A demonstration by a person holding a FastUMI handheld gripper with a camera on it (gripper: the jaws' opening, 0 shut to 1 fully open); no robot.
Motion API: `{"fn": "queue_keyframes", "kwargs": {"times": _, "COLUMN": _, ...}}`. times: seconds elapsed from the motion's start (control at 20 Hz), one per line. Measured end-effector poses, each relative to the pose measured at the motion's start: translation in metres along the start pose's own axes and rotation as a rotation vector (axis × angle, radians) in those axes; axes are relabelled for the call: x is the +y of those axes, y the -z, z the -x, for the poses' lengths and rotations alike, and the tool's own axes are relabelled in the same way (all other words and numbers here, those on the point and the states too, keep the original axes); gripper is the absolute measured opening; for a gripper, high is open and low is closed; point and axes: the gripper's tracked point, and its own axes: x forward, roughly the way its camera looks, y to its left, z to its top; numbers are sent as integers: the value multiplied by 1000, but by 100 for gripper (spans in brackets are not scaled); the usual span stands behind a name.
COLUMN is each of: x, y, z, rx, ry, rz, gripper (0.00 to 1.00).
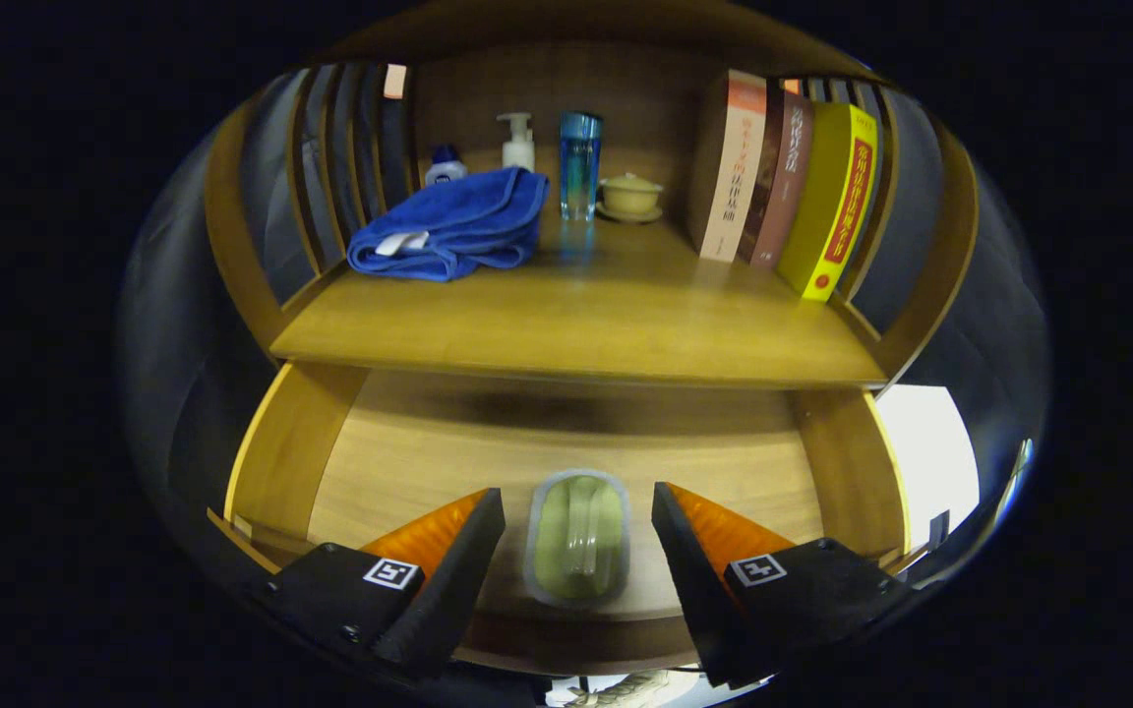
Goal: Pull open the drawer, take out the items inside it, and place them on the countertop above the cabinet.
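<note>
The drawer [409, 462] is pulled out, and a small lidded green box [577, 537] lies near its front. The gripper [578, 536] is wide open, holding nothing, its fingers flanking the box. Lower squarely, probably gripping the long sides, then lift to the countertop [586, 315].

The countertop [576, 315] and the open drawer [409, 462] are smooth, lightly glossy wood. Between the spread-apart gripper [578, 526] fingers lies a soap box [577, 538] of translucent, satiny plastic. The blue towel [453, 226] is soft nubby cloth; the tumbler [579, 162] looks clear glossy plastic or glass.
</note>
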Motion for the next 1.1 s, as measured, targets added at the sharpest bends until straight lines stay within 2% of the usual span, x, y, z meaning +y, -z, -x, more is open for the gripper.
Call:
{"fn": "queue_keyframes", "kwargs": {"times": 0.1, "x": 0, "y": 12, "z": -12, "rx": 51, "ry": 0, "rz": -10, "gripper": 98}}
{"fn": "queue_keyframes", "kwargs": {"times": 0.35, "x": 8, "y": 32, "z": -29, "rx": 140, "ry": -14, "rz": -57, "gripper": 77}}
{"fn": "queue_keyframes", "kwargs": {"times": 0.5, "x": 9, "y": 41, "z": -34, "rx": 178, "ry": -15, "rz": -68, "gripper": 67}}
{"fn": "queue_keyframes", "kwargs": {"times": 0.8, "x": 4, "y": 47, "z": -41, "rx": 193, "ry": -6, "rz": -98, "gripper": 32}}
{"fn": "queue_keyframes", "kwargs": {"times": 1.1, "x": 2, "y": 38, "z": -29, "rx": 158, "ry": 2, "rz": -113, "gripper": 25}}
